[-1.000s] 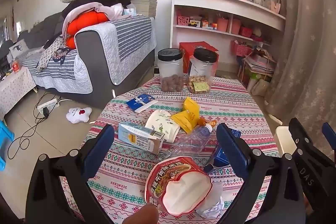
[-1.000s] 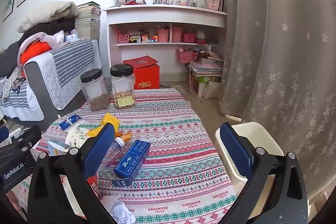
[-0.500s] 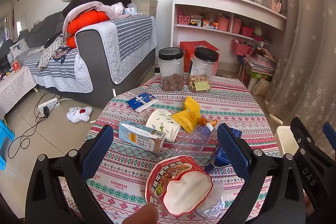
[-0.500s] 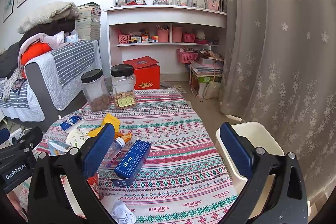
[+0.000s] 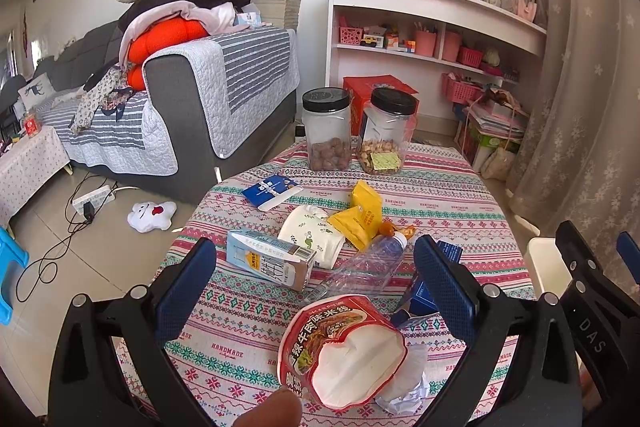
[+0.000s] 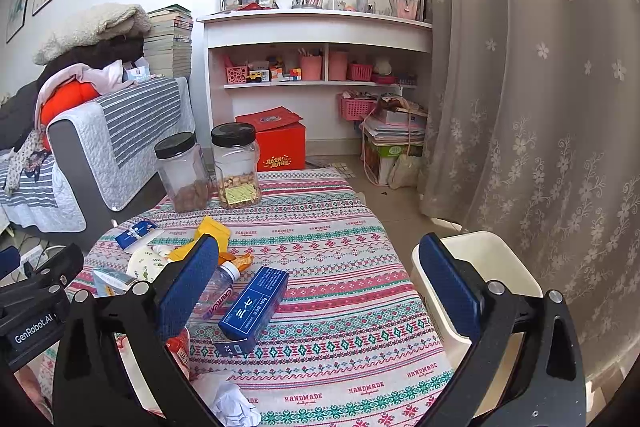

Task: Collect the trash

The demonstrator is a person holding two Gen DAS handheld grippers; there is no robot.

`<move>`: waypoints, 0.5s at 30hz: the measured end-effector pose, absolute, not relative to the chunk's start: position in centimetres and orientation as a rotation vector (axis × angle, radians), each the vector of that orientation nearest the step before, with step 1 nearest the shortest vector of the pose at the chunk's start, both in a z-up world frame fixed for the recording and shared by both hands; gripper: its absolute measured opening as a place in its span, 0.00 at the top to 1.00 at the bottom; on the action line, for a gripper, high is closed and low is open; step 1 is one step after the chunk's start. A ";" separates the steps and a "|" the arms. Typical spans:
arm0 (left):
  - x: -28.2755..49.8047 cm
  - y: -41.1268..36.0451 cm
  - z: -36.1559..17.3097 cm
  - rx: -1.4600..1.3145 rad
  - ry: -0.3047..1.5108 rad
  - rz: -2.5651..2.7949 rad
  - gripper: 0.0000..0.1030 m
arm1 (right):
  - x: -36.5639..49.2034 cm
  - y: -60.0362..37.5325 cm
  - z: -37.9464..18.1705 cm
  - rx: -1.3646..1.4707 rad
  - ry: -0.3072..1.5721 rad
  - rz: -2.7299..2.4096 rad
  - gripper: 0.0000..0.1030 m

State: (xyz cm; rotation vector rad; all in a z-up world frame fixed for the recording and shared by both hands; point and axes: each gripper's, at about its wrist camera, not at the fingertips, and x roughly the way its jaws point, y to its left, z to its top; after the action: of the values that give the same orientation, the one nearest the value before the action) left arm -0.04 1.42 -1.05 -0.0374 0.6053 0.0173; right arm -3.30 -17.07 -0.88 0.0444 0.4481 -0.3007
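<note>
Both the left gripper (image 5: 310, 287) and right gripper (image 6: 320, 287) are held wide open and empty above the worktop (image 6: 340, 223). The noodle cup (image 5: 340, 347) at the near edge is best approached first, gripped by its rim, then carried to the bin (image 6: 480, 259) off the right edge.

Hidden and cut-off parts around the table

In the left wrist view a gripper finger (image 5: 444, 277) covers most of the blue box (image 5: 422, 297), and the noodle cup (image 5: 340, 347) hides part of the crumpled paper (image 5: 404, 385). In the right wrist view the bin (image 6: 480, 259) is partly behind a finger (image 6: 448, 291), and the cup (image 6: 180, 347) barely shows.
</note>
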 end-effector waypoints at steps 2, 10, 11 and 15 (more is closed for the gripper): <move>0.0 1.4 -1.1 -0.037 0.606 0.018 0.07 | -3.3 -17.2 -0.9 0.043 0.447 -0.300 0.07; -0.1 1.1 -1.7 -0.034 0.611 0.022 0.07 | -3.3 -17.1 -0.9 0.044 0.447 -0.299 0.07; -0.1 1.1 -1.8 -0.034 0.610 0.022 0.07 | -3.3 -17.3 -0.9 0.045 0.447 -0.299 0.07; -0.1 1.2 -1.8 -0.033 0.610 0.022 0.07 | -3.3 -17.2 -0.9 0.045 0.448 -0.299 0.07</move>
State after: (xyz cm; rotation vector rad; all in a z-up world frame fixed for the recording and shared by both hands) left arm -0.07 1.15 -1.77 -0.0334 0.6104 0.0217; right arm -3.27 -17.18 -0.92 0.0446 0.4477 -0.2991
